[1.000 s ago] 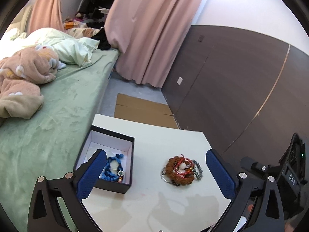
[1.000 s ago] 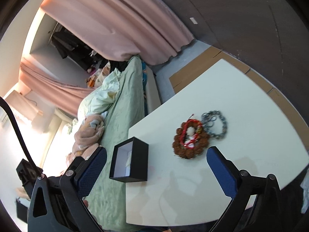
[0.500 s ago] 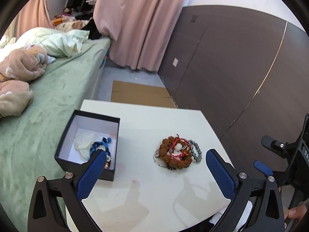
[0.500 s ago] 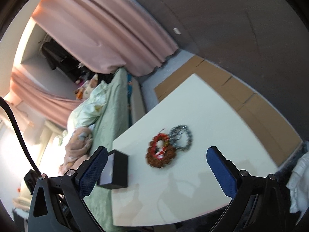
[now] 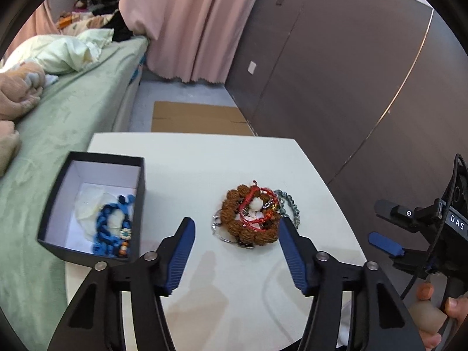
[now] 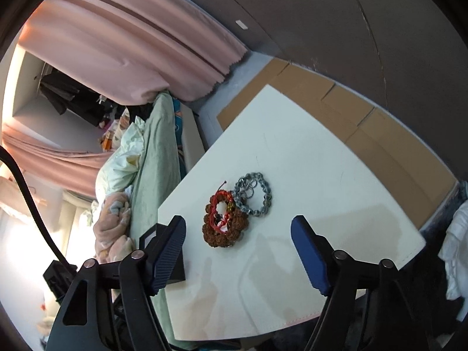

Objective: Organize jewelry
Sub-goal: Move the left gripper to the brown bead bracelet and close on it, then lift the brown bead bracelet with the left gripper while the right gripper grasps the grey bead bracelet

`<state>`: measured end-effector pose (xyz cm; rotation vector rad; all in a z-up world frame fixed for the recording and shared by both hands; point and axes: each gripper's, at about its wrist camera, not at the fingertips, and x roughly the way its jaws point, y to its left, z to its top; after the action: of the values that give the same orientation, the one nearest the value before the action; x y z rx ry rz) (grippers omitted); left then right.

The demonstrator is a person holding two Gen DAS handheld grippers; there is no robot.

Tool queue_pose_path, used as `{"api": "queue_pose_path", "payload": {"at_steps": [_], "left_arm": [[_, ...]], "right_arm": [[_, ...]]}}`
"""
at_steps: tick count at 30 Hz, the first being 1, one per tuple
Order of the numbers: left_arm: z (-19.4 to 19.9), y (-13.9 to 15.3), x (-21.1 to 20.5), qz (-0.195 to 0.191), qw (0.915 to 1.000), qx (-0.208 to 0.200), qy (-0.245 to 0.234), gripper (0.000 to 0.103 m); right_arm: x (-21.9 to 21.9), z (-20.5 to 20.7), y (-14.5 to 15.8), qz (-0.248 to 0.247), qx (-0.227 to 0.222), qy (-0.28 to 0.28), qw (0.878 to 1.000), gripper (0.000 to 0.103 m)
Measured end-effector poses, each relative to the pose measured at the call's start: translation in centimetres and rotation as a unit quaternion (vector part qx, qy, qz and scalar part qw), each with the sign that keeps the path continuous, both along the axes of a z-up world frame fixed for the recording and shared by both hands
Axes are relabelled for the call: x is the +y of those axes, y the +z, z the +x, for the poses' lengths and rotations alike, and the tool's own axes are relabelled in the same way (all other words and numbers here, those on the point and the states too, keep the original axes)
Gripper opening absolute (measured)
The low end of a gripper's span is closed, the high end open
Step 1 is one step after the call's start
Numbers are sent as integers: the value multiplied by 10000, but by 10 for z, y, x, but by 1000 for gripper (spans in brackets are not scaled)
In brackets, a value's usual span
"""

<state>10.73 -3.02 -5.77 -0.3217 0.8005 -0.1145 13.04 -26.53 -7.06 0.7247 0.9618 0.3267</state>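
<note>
A pile of jewelry lies mid-table: a brown bead bracelet (image 5: 234, 222) with a red cord bracelet (image 5: 257, 201) on top, and a grey bead bracelet (image 5: 291, 206) beside it. A black box (image 5: 140, 193) with white lining stands to the left and holds a blue bracelet (image 5: 108, 225). My left gripper (image 5: 237, 223) hovers near the pile's front edge. Its jaws are closing, and the pads touch nothing. My right gripper (image 6: 238, 223) frames the same brown bracelet (image 6: 222, 231) and grey bracelet (image 6: 257, 193). Its jaws are closing too, empty. The right gripper (image 5: 383, 228) also shows at right in the left wrist view.
The white table (image 5: 204, 161) stands beside a green bed (image 5: 73, 122) on the left. Flat cardboard (image 5: 196, 117) lies on the floor beyond it, before a brown panelled wall (image 5: 336, 73) and pink curtain (image 5: 190, 23). A hand (image 5: 433, 318) grips the right tool's handle.
Both grippers have come forward and down toward the jewelry pile, which now looks larger. Both pairs of jaws have narrowed from their widest spread.
</note>
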Motion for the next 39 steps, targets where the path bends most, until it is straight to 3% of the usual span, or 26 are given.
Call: {"api": "queue_pose_path", "payload": {"at_steps": [4,6,10,16,28,31,34,35,39], "left_arm": [[11,-10,-5,-81,9998,154,-29,47],[17,-15,-6,-141,9996,263,-27,46],[29,-27,-10,-220,9987,463,-69,44],[45,-45,-16,-270,9965,788,-101,44],[65,-69,-11,-926,9883,1213,87,43],[67,-73,-6,-1111,9852,1286,241,30],[65,-63,-1,-1104,9870,1127,314,27],[64,-57,0,-1085,9880,1049,312,20],[57,-33,4,-1099,9910,740,192,19]], "right_arm": [[-3,10,-20,497,373,17,9981,66],[-5,15,-32,696,616,-56,9957,59],[-4,23,-47,916,880,-109,9918,58],[7,33,-48,926,890,-2,9917,58],[19,47,-56,991,1022,53,9898,58],[19,46,-58,981,1060,47,9895,58],[17,46,-58,963,1054,31,9897,58],[16,46,-57,943,1033,13,9902,58],[10,45,-56,860,988,-64,9914,58]]}}
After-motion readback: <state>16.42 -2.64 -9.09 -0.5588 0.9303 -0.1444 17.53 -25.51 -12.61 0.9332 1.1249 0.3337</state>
